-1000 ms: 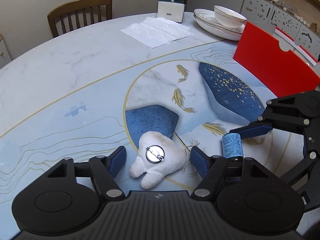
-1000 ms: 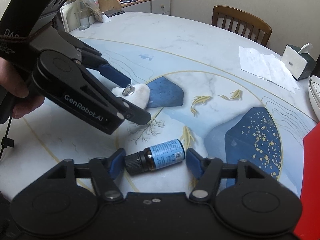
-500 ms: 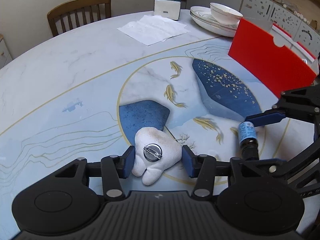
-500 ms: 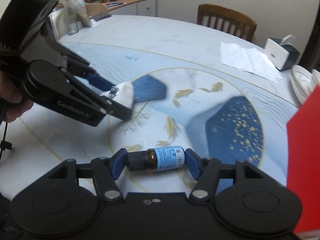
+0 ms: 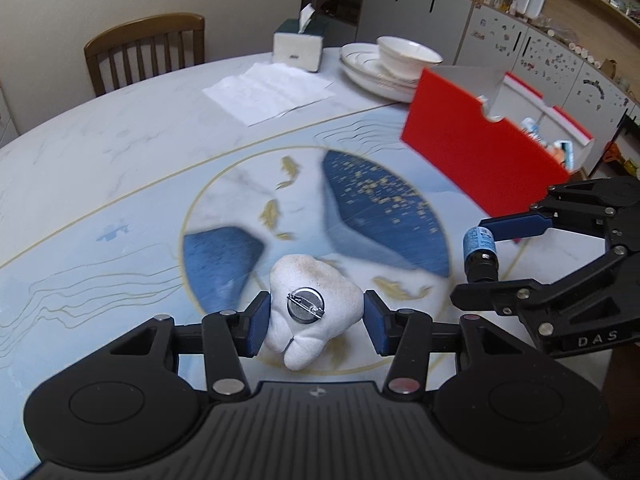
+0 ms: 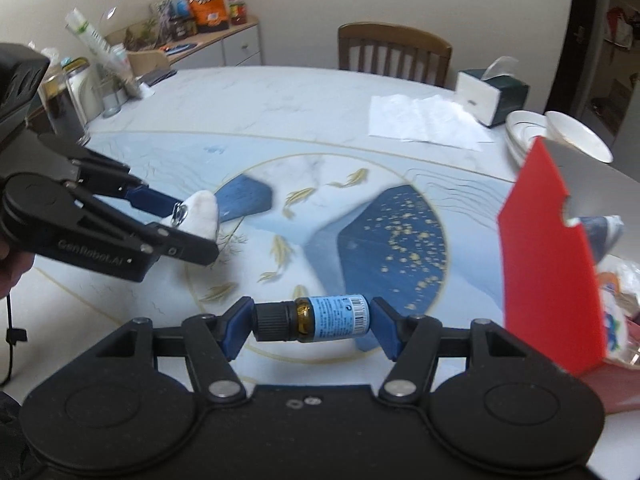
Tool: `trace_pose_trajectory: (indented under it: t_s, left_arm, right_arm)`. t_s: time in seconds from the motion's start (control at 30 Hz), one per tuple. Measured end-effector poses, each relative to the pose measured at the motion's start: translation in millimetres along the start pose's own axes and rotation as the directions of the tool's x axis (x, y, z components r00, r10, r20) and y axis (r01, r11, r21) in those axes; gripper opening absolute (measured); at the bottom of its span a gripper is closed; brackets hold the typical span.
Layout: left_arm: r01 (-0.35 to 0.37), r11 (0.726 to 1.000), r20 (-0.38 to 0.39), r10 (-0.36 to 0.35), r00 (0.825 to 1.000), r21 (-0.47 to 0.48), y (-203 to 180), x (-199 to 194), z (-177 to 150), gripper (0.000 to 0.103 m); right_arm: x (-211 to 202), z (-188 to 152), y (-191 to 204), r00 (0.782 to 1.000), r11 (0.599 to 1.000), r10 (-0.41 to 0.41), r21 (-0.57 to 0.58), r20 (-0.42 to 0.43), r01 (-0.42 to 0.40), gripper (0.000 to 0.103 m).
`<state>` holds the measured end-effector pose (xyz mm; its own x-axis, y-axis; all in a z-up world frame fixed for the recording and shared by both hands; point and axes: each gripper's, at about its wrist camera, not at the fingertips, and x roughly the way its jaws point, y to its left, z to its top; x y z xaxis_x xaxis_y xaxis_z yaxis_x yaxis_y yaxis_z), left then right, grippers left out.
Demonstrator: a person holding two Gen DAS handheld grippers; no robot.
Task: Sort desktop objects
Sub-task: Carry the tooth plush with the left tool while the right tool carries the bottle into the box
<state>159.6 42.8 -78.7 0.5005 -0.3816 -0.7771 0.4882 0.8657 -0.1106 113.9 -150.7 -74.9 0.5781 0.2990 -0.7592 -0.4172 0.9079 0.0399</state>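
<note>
Red organiser (image 5: 472, 160) near right | left fingers (image 5: 256, 322) clamp plush tooth (image 5: 312, 304) | right fingers (image 6: 382, 326) clamp bottle (image 6: 320, 318)

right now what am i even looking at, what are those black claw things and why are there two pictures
The black claws are two hand-held grippers, one in each of a person's hands; no robot arm is involved. Each carries a camera looking forward along its two fingers, so one picture comes from the left gripper and one from the right gripper. The left one is shut on a white tooth-shaped plush with a round metal pin on it. The right one is shut on a small brown bottle with a blue label, gripped end to end. Below is a round marble table with a fish pattern. On it stand a red box, a tissue box, loose tissues and stacked dishes.
</note>
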Motion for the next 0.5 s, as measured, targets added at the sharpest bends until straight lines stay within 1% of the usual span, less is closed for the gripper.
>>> trace_pose_trajectory:
  t_s: [0.23, 0.5]
  left_arm:
    - [0.014, 1.0, 0.042, -0.015, 0.999, 0.026, -25.0, -13.6, 12.5, 0.048]
    - [0.027, 0.998, 0.081, -0.031, 0.996, 0.058, -58.8, -23.3, 31.2, 0.048]
  right_arm:
    - [-27.8, -1.3, -15.6, 0.999, 0.999, -0.023, 0.027, 0.043, 0.022, 0.062]
    - [-61.9, -0.3, -33.7, 0.993, 0.999, -0.044, 0.028, 0.106, 0.041, 0.062]
